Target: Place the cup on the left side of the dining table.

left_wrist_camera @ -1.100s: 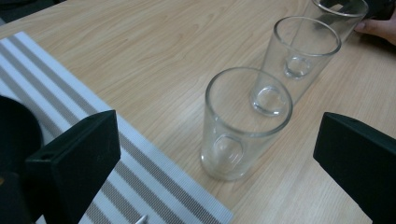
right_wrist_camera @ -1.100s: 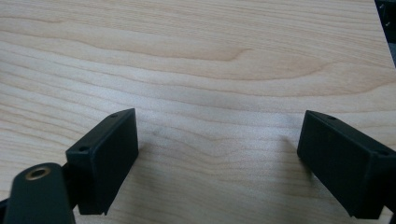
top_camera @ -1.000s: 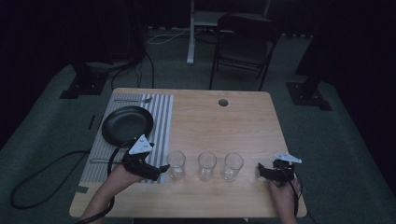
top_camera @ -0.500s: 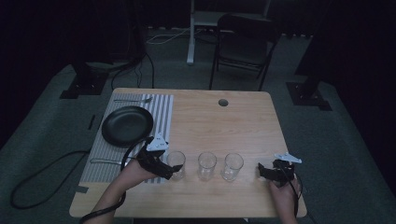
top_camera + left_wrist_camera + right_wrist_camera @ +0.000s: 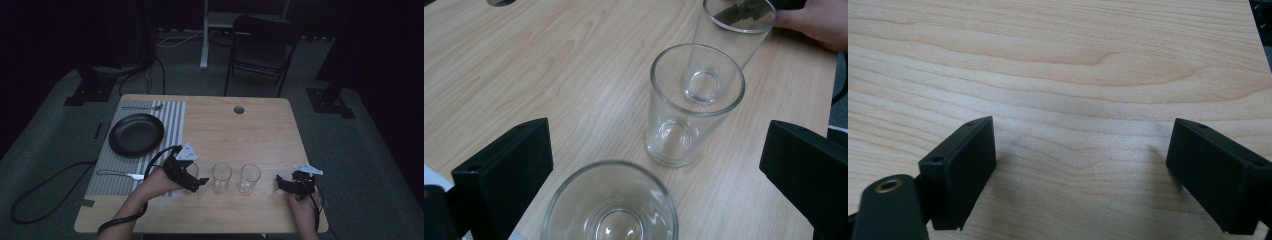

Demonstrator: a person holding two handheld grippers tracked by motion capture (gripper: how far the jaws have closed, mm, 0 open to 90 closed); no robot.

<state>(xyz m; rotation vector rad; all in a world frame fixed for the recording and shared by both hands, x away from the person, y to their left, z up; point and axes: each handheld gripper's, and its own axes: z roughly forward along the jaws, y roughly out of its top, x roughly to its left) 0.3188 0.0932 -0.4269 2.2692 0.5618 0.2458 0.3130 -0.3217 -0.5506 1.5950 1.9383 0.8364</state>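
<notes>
Currently left gripper (image 5: pixel 651 165) jaws spread around nearest glass (image 5: pixel 610 205); right gripper (image 5: pixel 1080 175) at 3 o'clock, jaws spread, empty.

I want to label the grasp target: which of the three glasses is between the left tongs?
The leftmost glass, nearest the striped mat; the open left tongs flank it.

Clear glossy glass tumblers (image 5: pixel 694 102) stand on smooth pale wood table (image 5: pixel 1058 60); jaws look matt plastic.
</notes>
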